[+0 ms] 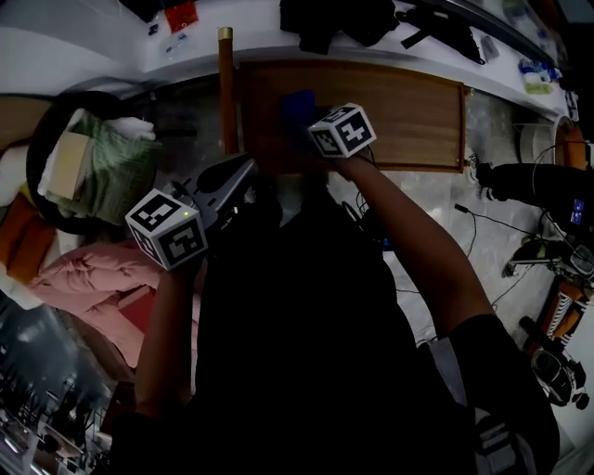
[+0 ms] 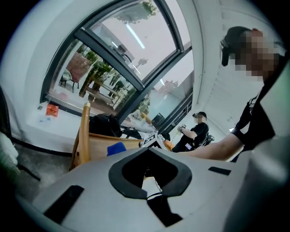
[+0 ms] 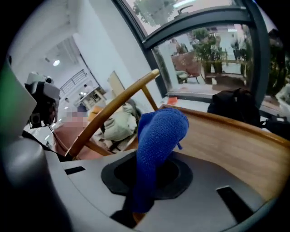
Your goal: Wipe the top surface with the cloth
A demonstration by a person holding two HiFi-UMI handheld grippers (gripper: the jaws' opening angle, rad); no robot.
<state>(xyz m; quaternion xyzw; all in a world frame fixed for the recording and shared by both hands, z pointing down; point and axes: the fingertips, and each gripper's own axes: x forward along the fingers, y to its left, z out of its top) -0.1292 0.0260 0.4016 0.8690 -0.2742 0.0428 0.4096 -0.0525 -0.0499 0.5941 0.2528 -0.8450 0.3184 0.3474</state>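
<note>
The blue cloth [image 1: 297,106] rests against the left part of the wooden table top [image 1: 408,111] in the head view. My right gripper [image 1: 316,125] is shut on it, its marker cube just behind. In the right gripper view the cloth [image 3: 158,145] rises from between the jaws of the right gripper [image 3: 147,179] and folds over above the wooden top [image 3: 226,145]. My left gripper [image 1: 239,176] is held back from the table's near left corner, over the floor. In its own view the left gripper [image 2: 148,174] has its jaws together with nothing between them; the cloth [image 2: 116,148] shows far off.
A wooden chair post [image 1: 225,88] stands at the table's left end. A black basket of laundry [image 1: 88,158] and a pink cloth [image 1: 93,278] lie to the left. A black bag [image 1: 334,19] sits on the white sill. Cables and gear [image 1: 548,241] crowd the right floor.
</note>
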